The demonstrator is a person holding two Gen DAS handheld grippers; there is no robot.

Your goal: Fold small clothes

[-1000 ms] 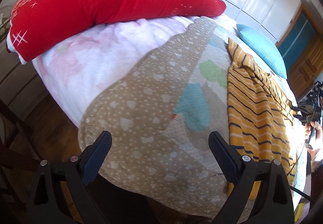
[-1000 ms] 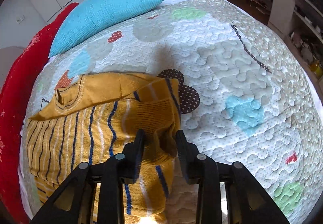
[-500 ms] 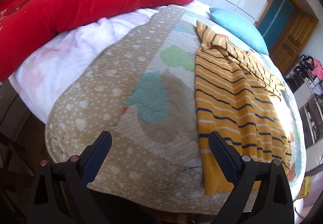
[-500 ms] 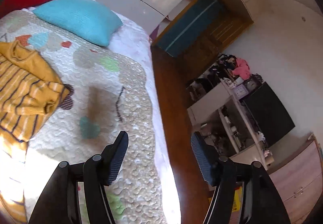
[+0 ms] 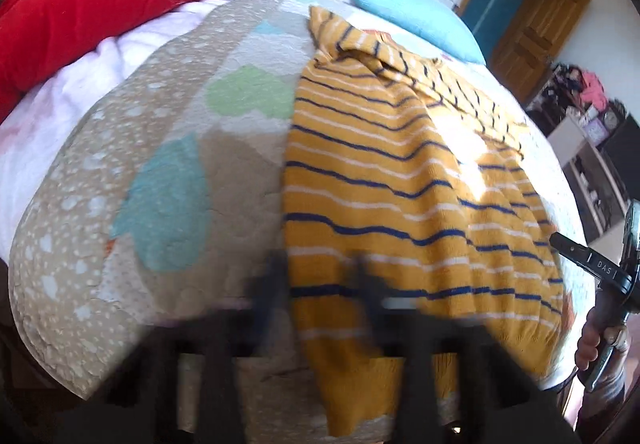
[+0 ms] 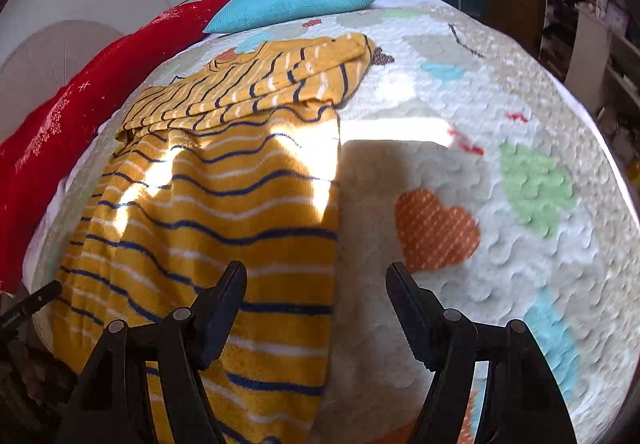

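Striped sweater (image 5: 400, 172), mustard with navy and white bands, lies flat on the heart-patterned quilt (image 6: 480, 124). The left gripper (image 5: 316, 284) (badly blurred) is pressed together on its near left edge. The right gripper (image 6: 316, 308), jaws just opening, stands spread over its right edge, pinching nothing. A turquoise pillow (image 6: 296, 0) lies beyond.

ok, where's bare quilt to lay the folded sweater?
Bare quilt right of the striped sweater, around the orange heart. A narrower strip left of it, toward the red blanket. Crowded at the head: teal pillow, folded sleeves.
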